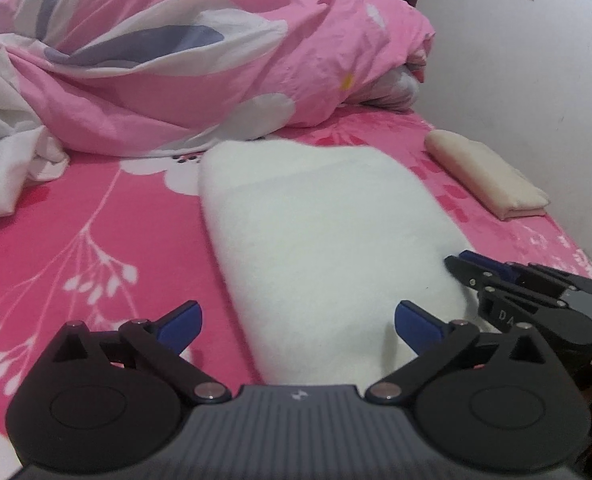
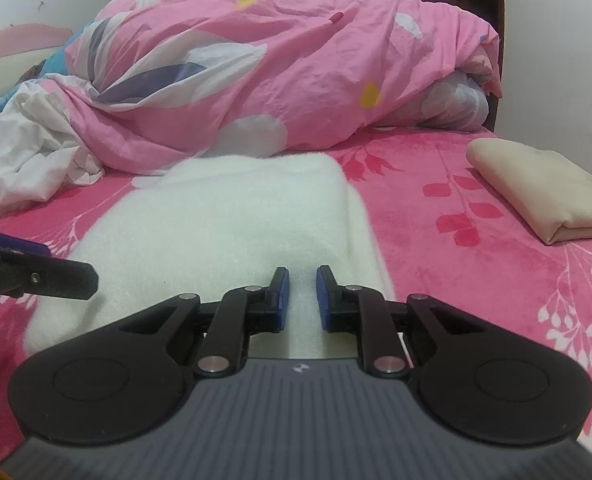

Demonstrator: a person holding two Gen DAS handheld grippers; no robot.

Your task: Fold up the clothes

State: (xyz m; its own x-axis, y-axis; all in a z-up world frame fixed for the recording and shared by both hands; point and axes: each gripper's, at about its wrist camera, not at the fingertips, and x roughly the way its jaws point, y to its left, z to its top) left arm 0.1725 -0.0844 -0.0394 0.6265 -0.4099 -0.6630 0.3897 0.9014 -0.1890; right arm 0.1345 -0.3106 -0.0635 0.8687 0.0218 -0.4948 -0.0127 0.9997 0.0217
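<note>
Domestic bedroom: bed point(image 2: 475, 280) with pink floral sheet, rumpled pink duvet point(image 2: 280, 72), painted wall point(image 1: 535, 60) alongside.

left gripper point(image 1: 297, 326) spread wide over white folded garment point(image 1: 319, 240) | right gripper point(image 1: 465, 264) seen at its right edge (grip unclear) | beige folded cloth point(image 1: 483, 176) beside wall

Open pink sheet point(image 1: 96, 240) left, quilt heap point(image 1: 200, 60) blocking behind
</note>
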